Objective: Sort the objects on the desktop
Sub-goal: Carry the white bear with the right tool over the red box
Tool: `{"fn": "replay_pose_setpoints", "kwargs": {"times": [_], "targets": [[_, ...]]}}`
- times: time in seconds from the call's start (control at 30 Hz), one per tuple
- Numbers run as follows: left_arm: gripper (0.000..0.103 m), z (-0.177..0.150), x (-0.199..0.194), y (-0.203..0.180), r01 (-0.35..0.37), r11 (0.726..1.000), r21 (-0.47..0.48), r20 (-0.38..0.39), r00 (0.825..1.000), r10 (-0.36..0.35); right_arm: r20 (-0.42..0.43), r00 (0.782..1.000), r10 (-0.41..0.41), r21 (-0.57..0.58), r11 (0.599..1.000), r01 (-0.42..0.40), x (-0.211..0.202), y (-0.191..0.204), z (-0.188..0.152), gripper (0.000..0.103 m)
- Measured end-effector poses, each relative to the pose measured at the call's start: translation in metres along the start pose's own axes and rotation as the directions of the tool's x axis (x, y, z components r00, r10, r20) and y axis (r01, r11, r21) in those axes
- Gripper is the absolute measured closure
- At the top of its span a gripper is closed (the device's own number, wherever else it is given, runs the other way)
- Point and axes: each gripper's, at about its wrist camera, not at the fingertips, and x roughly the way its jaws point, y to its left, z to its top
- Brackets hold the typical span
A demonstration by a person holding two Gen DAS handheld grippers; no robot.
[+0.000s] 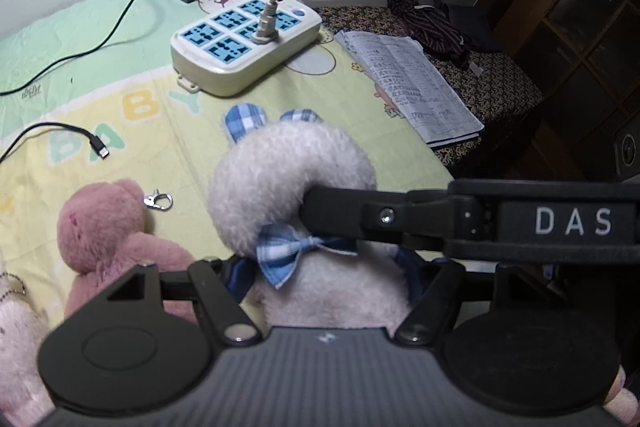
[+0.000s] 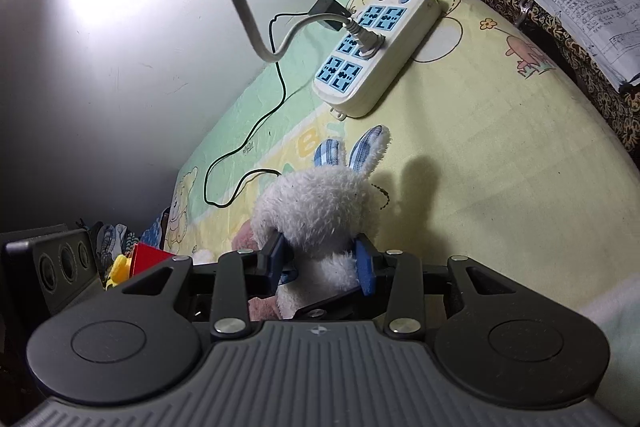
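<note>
The fluffy white plush rabbit with blue checked ears and bow tie (image 2: 316, 215) sits near the front middle of the pastel baby-print cloth covering the desktop (image 2: 500, 155), and both tools have hold of it. The right gripper (image 2: 324, 263) has its blue-padded fingers (image 2: 366, 267) pressed into the toy's neck from either side, nearly closed on the plush. In the left wrist view that same gripper's black finger presses into the rabbit's (image 1: 292, 183) cheek from the right, while the left gripper (image 1: 324, 273) grips the body below the bow tie, its dark blue pads sunk into the fur. A pink plush bear (image 1: 108, 231) lies just beside the rabbit on the left, with a small metal clasp (image 1: 158, 201) between them. Ahead, a cream power strip with blue sockets (image 1: 244, 39) and black cables (image 1: 60, 139) occupy the far part; bare cloth lies to the right, up to the edge where an open printed notebook (image 1: 416, 83) rests on a dark patterned surface.
</note>
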Motion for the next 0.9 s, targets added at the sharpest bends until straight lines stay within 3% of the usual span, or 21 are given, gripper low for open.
{"fn": "replay_pose_setpoints", "kwargs": {"times": [0.23, 0.47, 0.9], "targets": [[0.032, -0.019, -0.043, -0.016, -0.006, 0.999, 0.044, 0.056, 0.998, 0.004, 0.073, 0.997, -0.001, -0.095, 0.995, 0.008, -0.033, 0.032, -0.026, 0.063], [0.032, -0.039, -0.099, -0.012, -0.033, 0.998, 0.048, 0.155, 0.988, 0.025, 0.112, 0.991, 0.07, -0.155, 0.986, -0.052, -0.05, 0.071, -0.045, 0.063], [0.032, -0.082, -0.212, 0.061, -0.11, 0.994, -0.008, 0.307, 0.946, 0.107, 0.123, 0.974, 0.192, -0.312, 0.939, -0.146, -0.029, 0.183, -0.092, 0.063]]}}
